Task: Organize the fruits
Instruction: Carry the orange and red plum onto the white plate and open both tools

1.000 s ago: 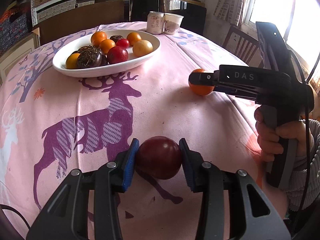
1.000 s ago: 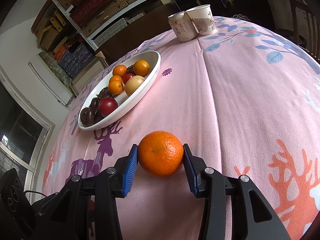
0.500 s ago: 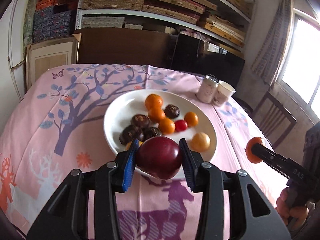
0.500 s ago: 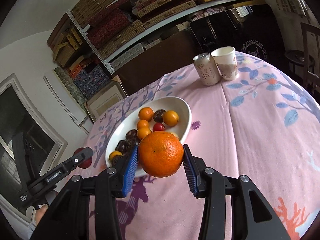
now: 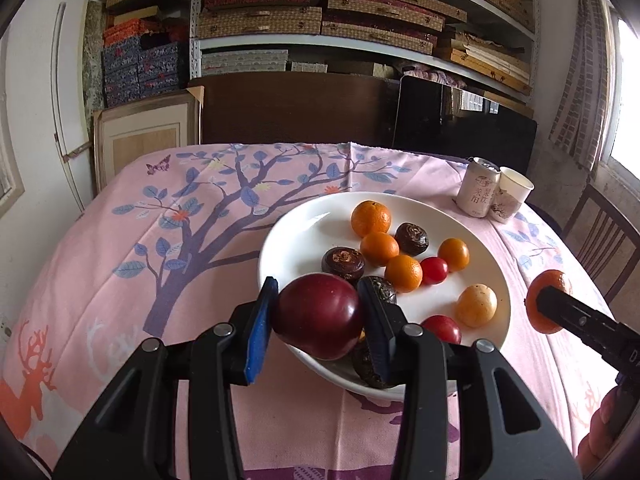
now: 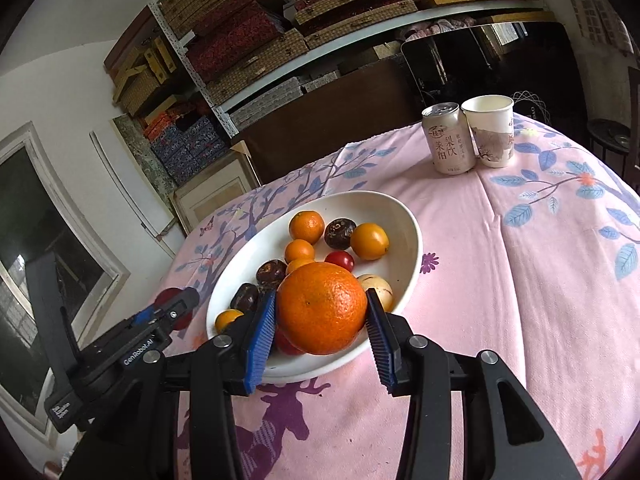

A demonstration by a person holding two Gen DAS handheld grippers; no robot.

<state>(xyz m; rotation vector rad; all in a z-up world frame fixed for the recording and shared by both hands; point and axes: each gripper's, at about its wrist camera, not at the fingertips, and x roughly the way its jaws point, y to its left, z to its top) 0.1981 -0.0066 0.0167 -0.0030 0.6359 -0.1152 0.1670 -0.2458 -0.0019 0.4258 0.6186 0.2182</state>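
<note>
Carefully: your left gripper [image 5: 318,316] clamps the plum [image 5: 318,316], right gripper [image 6: 321,307] the orange [image 6: 321,307]; releasing above the crowded plate [image 5: 296,236] at twelve o'clock could scatter fruit.

Plate [image 5: 304,216]: 1, white. On it: small oranges [image 5: 370,218] x5, dark brown fruits [image 5: 343,262] x4, small red fruits [image 5: 434,270] x2, pale yellow fruit [image 5: 476,305] x1. Off the plate: dark red plum [image 5: 318,316] x1, big orange [image 6: 322,308] x1. Drink can [image 6: 448,140] x1, paper cup [image 6: 490,128] x1.
</note>
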